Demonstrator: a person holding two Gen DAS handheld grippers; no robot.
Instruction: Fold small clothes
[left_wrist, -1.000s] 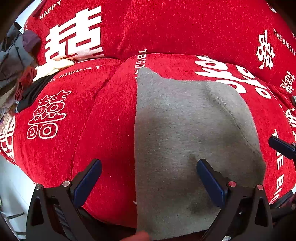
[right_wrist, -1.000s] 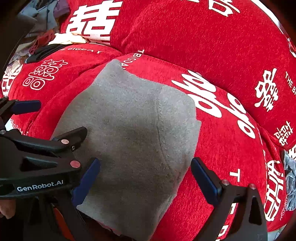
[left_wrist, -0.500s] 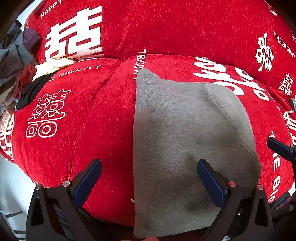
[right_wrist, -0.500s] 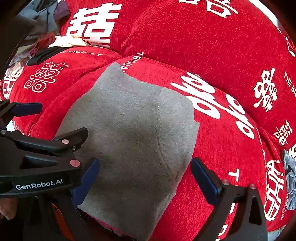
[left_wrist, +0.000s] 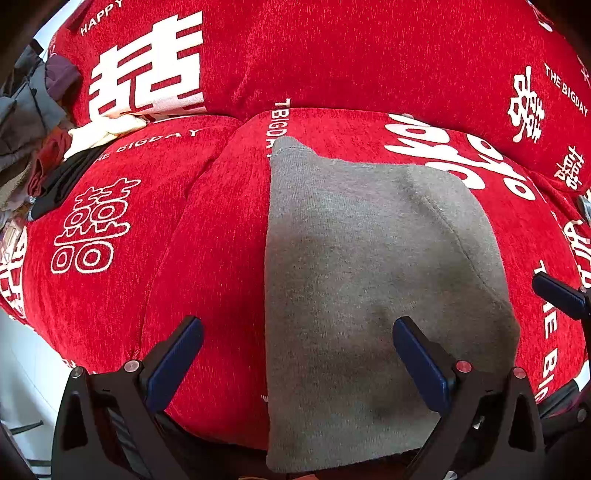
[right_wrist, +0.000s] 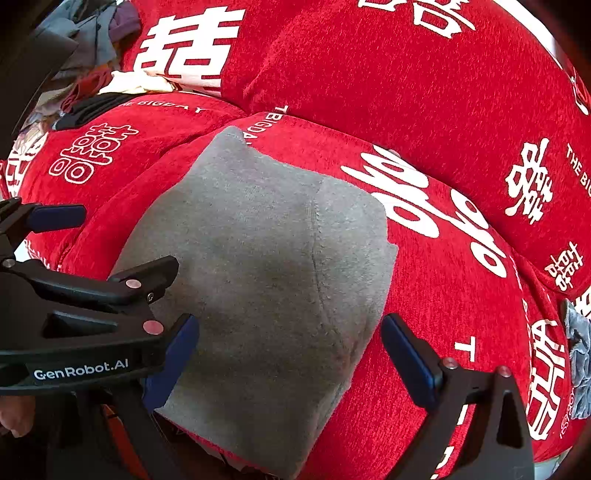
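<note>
A grey garment (left_wrist: 369, 266) lies flat on the red sofa seat, its near edge hanging over the seat's front. It also shows in the right wrist view (right_wrist: 266, 277), with a seam running down its right part. My left gripper (left_wrist: 295, 354) is open and empty, its jaws spread over the garment's near left edge. My right gripper (right_wrist: 288, 354) is open and empty over the garment's near right part. The left gripper also shows in the right wrist view (right_wrist: 81, 251), at the garment's left side.
The sofa (left_wrist: 207, 236) has a red cover with white characters, and a back cushion (left_wrist: 332, 51) behind the seat. A pile of mixed clothes (left_wrist: 40, 122) lies at the far left. A grey-blue cloth (right_wrist: 578, 354) lies at the right edge.
The grey garment's near edge has slid slightly toward the sofa back and lies flatter. Both grippers stay open and almost still.
</note>
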